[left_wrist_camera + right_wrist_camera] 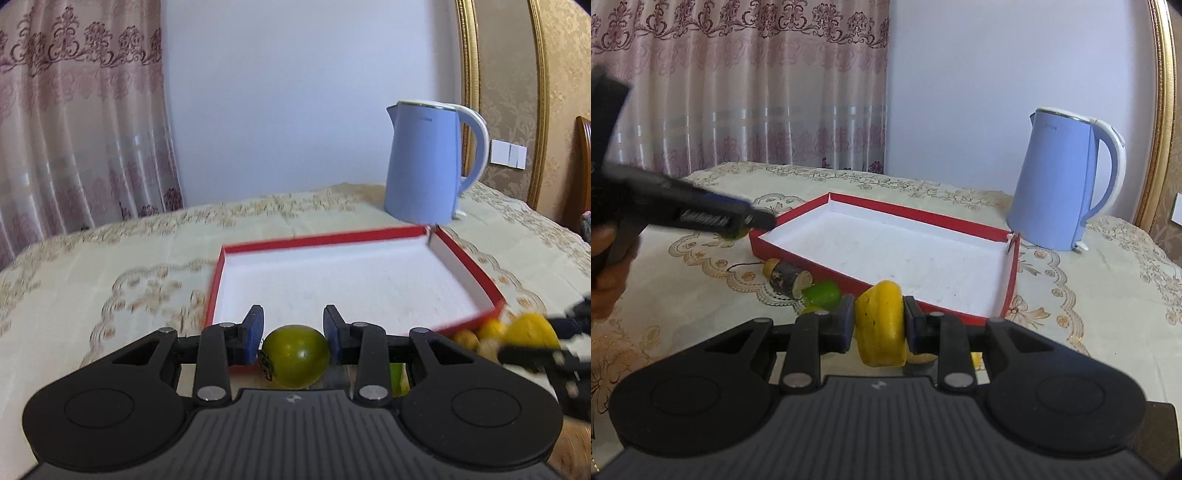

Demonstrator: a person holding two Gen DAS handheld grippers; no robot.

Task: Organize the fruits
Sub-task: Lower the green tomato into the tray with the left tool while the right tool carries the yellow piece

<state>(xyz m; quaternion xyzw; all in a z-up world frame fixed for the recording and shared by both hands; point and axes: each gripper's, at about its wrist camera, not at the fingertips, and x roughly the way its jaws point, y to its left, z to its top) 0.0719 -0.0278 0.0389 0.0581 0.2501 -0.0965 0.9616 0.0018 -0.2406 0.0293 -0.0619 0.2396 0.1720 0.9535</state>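
A shallow red tray (325, 240) with a white bottom lies on the table; it also shows in the right wrist view (849, 284). My left gripper (293, 332) is shut on a round green fruit (295, 356), held above the tray's near edge. My right gripper (879, 321) is shut on a yellow fruit (881, 323), held just in front of the tray. The right gripper with the yellow fruit (532, 330) shows blurred at the right of the left wrist view. The left gripper (753, 221) shows blurred at the left of the right wrist view.
A blue electric kettle (424, 162) stands behind the tray, also in the right wrist view (1056, 181). A dark brown piece (785, 278), a green fruit (823, 293) and small yellow fruits (476, 334) lie on the patterned tablecloth (110, 273) before the tray. Curtain behind.
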